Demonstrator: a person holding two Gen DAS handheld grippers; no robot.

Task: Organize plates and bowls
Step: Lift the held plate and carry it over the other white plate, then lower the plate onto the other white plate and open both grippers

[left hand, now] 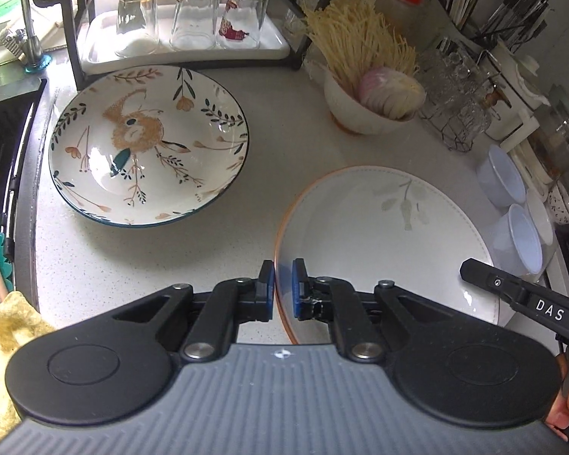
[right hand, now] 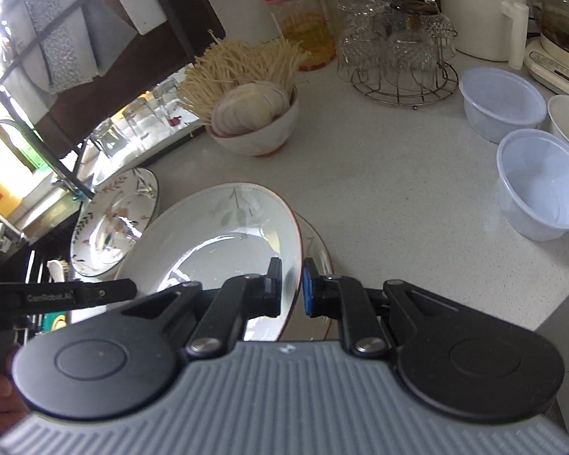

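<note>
A white plate [left hand: 383,235] with an orange rim and a faint leaf print is held between both grippers. My left gripper [left hand: 283,269] is shut on its left rim, and shows as a black finger [right hand: 113,292] in the right wrist view. My right gripper [right hand: 292,269] is shut on the right rim of the same plate [right hand: 216,242], which tilts there over a second, similar plate [right hand: 316,242] lying on the counter. A deep floral plate [left hand: 148,144] with a dark rim sits on the counter to the left, apart from both grippers.
A bowl of enoki mushrooms and sliced onion [left hand: 364,113] stands behind the plates. Two clear plastic bowls [right hand: 542,185] and a wire rack of glasses [right hand: 398,57] are on the right. A tray of upturned glasses [left hand: 186,15] sits at the back, the sink [left hand: 3,132] at left.
</note>
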